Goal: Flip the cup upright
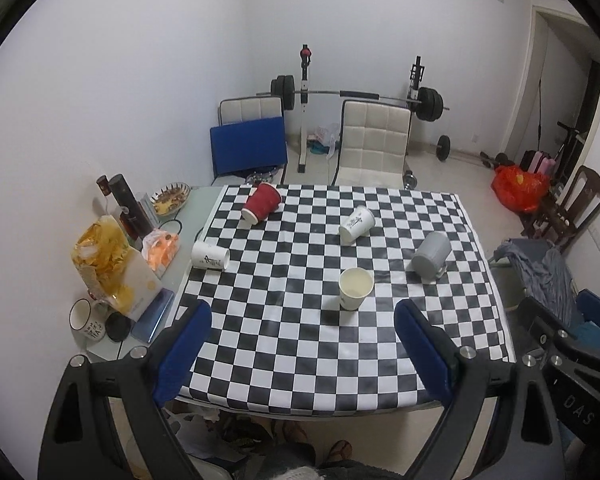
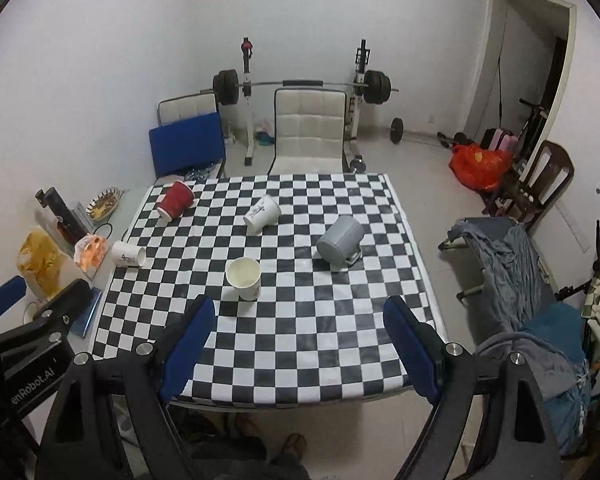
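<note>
On the checkered tablecloth point(image 1: 300, 344) point(image 2: 300, 332) one white paper cup point(image 1: 355, 289) point(image 2: 244, 279) stands upright near the middle. A red cup point(image 1: 261, 208) point(image 2: 175, 200), a white printed cup point(image 1: 356, 225) point(image 2: 262, 214), another white cup point(image 1: 210, 255) point(image 2: 128, 254) at the left edge and a grey mug point(image 1: 432, 256) point(image 2: 340, 243) lie on their sides. My left gripper point(image 1: 303, 326) and right gripper point(image 2: 298, 322) are both open and empty, held above the table's near edge.
Snack bags point(image 1: 108, 268), a dark bottle point(image 1: 128, 208), a bowl point(image 1: 171, 198) and a mug point(image 1: 85, 320) crowd the table's left strip. White chairs point(image 1: 374, 144) stand behind the table. A folding cot with clothes point(image 2: 512, 256) is to the right.
</note>
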`<state>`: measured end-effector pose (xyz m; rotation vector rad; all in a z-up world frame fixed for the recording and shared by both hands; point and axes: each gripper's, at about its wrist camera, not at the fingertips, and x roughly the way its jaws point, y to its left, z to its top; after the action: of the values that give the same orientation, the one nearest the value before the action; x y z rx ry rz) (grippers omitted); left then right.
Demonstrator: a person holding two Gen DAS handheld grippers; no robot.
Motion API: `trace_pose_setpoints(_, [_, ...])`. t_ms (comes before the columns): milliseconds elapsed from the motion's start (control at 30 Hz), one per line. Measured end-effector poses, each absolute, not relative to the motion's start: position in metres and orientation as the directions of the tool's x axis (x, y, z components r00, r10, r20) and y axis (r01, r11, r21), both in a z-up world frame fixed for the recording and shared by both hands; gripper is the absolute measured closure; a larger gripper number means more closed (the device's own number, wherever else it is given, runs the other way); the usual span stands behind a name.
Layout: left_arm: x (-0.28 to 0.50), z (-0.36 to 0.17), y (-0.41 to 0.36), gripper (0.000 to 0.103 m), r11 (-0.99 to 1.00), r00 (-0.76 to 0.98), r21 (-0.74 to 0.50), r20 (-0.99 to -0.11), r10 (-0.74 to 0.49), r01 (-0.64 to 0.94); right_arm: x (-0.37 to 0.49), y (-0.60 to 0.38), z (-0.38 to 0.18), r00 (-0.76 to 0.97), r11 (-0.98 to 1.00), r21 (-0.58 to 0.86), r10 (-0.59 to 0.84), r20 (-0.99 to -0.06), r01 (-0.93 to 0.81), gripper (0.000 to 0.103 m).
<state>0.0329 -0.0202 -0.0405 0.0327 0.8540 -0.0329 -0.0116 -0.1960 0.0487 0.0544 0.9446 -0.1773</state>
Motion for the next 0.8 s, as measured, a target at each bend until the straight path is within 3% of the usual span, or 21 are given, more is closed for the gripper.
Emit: trace_pose_setpoints(800, [0.017, -0.017, -0.014, 0.01, 1.0, 0.704, 0.006, -0.71, -0.003, 0.009, -0.025, -0.194, 0.079, 0.621, 0.986, -0.023, -0.122, -0.774, 0.164, 0.011])
